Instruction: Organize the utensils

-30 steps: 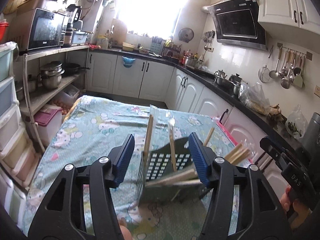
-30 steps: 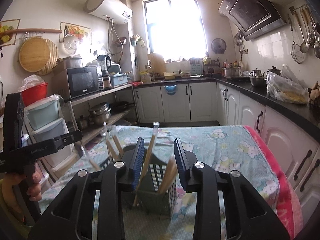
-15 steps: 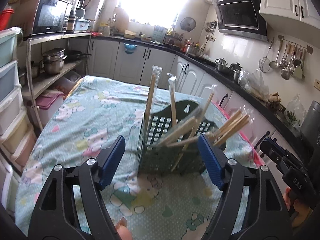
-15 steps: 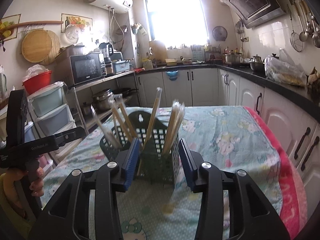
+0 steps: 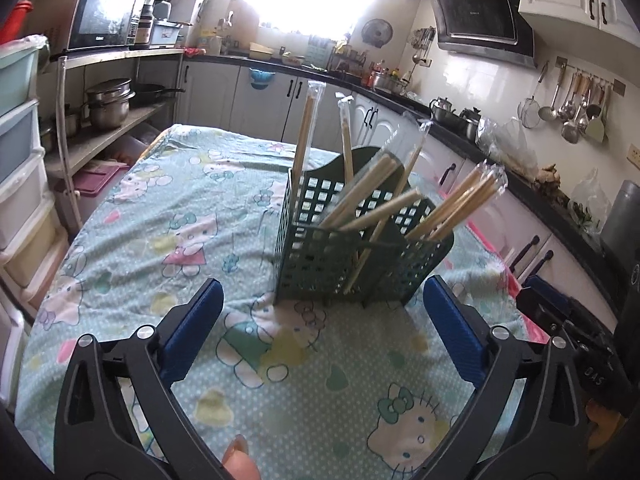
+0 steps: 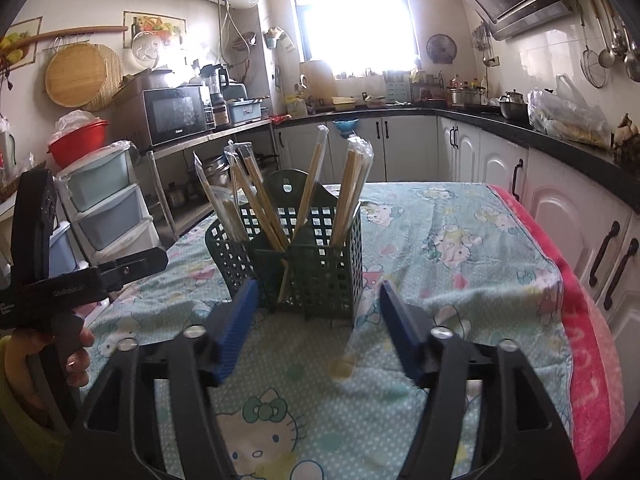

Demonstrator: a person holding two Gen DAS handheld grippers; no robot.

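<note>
Both grippers sit back from the action here, and the dark green utensil basket [image 5: 360, 256] stands alone on the tabletop [image 5: 160, 208], which wears a pale green cartoon-cat cloth. The left gripper [image 5: 324, 336] is released, its 2 blue pads spread wide with only cloth between them, and the basket sits at 12 o'clock just beyond the tips, not touching either pad. Over in the right wrist view the right gripper [image 6: 316, 332] is released too, jaws apart and holding nothing, with the same basket [image 6: 316, 264] dead ahead at 12 o'clock, close to the fingertips but apart from them. Sticking out of the basket are wrapped chopsticks [image 5: 460, 204], pale wooden pairs in clear plastic sleeves: from the left view 2 sleeves stand near upright at the basket's 11 o'clock corner, while others lean hard toward 2 o'clock. From the right view a bundle [image 6: 352, 188] rises near upright at 1 o'clock, and more sleeves fan out toward 10 o'clock from the rounded left compartment. A pink edge [image 6: 584, 320] of the covering runs down the tabletop's side at 3 o'clock.
</note>
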